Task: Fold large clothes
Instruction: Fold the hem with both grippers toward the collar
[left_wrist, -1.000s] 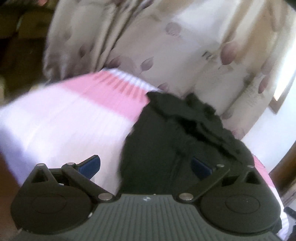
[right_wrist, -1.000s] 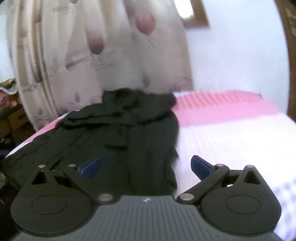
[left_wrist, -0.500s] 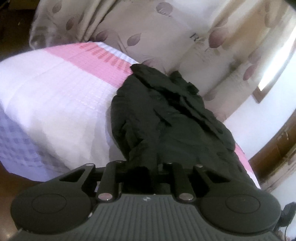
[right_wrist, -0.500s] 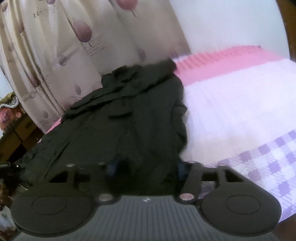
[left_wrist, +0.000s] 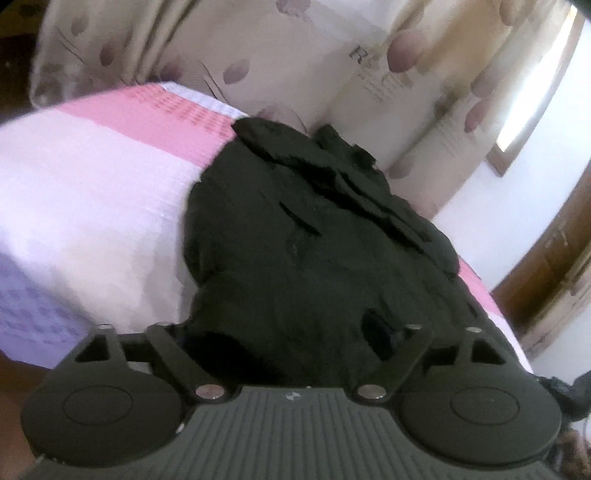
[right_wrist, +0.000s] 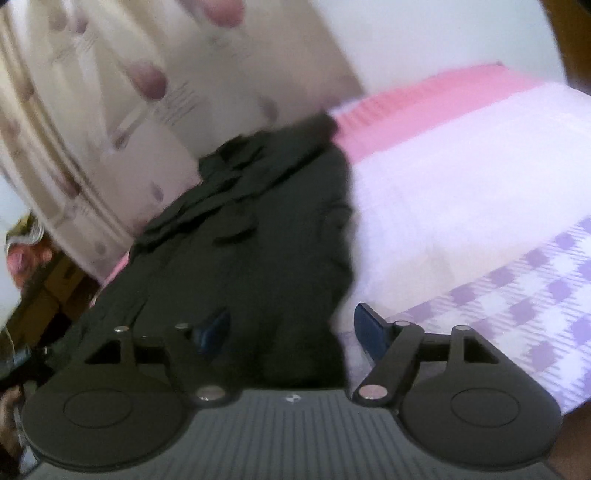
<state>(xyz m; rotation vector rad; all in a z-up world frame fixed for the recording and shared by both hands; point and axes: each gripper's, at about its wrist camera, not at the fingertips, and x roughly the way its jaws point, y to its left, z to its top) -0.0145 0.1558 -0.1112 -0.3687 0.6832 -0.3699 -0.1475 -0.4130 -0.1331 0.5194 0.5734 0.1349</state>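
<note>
Left wrist view: our left gripper (left_wrist: 295, 339) has its jaws spread and opening, with a bunched fold of the black garment (left_wrist: 314, 240) heaped between them; the dark cloth hides the pads, so we cannot tell whether they press it. In the right wrist view our right gripper (right_wrist: 291, 332) also stands spread and opening. The near hem of the garment (right_wrist: 258, 240) fills the left part of its gap, while the right blue finger (right_wrist: 369, 328) sits clear of the cloth, over the bed (right_wrist: 461, 192).

We judge the risk to be a lopsided catch. If the jaws close here, the left pair may grab several layers at once and the right pair only a thin edge, so the fold would drag crooked or slip free.

The garment lies lengthwise on the bed, stretching away from both grippers toward the curtain (left_wrist: 295, 55), its far end rumpled. The pink band of the bedspread (left_wrist: 166, 110) runs beside it.
</note>
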